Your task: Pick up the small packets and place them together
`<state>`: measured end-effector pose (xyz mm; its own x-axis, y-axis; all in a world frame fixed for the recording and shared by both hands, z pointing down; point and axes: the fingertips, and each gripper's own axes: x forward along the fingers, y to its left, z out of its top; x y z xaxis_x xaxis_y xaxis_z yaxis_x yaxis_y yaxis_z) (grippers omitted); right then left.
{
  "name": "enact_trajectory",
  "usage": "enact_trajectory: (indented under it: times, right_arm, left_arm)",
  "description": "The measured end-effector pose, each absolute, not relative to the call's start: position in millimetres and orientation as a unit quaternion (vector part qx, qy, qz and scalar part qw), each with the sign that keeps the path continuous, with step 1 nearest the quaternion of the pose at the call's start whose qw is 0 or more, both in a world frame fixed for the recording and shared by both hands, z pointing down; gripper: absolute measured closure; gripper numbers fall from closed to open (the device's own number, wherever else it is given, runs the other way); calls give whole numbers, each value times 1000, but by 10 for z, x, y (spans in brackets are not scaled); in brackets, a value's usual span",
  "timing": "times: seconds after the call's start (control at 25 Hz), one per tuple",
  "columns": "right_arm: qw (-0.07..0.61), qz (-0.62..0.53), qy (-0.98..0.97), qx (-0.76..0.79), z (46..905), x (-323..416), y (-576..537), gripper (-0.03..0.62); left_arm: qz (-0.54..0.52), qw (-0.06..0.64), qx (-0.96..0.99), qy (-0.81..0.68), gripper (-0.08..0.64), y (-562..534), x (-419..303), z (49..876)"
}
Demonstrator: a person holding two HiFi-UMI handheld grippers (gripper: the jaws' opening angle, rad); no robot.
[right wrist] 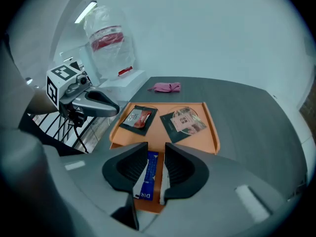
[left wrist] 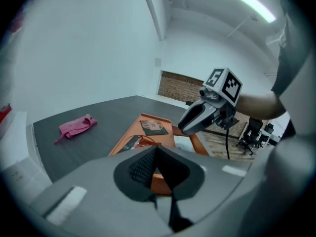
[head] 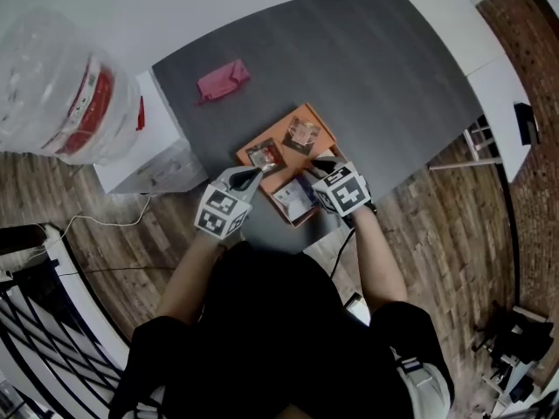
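Leftmost, a pink cloth (head: 223, 80) lies on the grey table (head: 384, 77). Next, the left gripper (left wrist: 156, 149) hangs by the orange tray (right wrist: 205, 137), jaws together and empty. Two dark packets (head: 265, 154) (head: 301, 134) lie on the tray. Rightmost, the right gripper (right wrist: 156, 154) clamps a blue and white packet (right wrist: 150, 174) at the tray's near edge.

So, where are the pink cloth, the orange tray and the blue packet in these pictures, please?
pink cloth (head: 223, 79), head view, the middle of the cloth.
orange tray (right wrist: 201, 142), right gripper view, bare floor near its right rim.
blue packet (right wrist: 149, 174), right gripper view, its blue printed face.
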<state>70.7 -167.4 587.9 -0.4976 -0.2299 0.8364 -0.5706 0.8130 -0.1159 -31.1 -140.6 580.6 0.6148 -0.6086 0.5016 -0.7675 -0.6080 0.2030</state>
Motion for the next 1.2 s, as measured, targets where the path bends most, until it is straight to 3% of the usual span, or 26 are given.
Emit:
enact_trajectory:
  times: [0.4,0.8,1.2]
  right_arm:
    - [483,223,-829,171,6199,708,-1120,433]
    - [524,243,-802,150,6502,583,-814,328]
    - [554,276,-771,151,6655,522,-770,344]
  left_arm:
    - [202,203,887,-363,560,-1433,-81,5842]
    - [192,216,884,-367,560,-1378,-92,5892]
    - [168,229,885,-369,560,-1360,-110,5908]
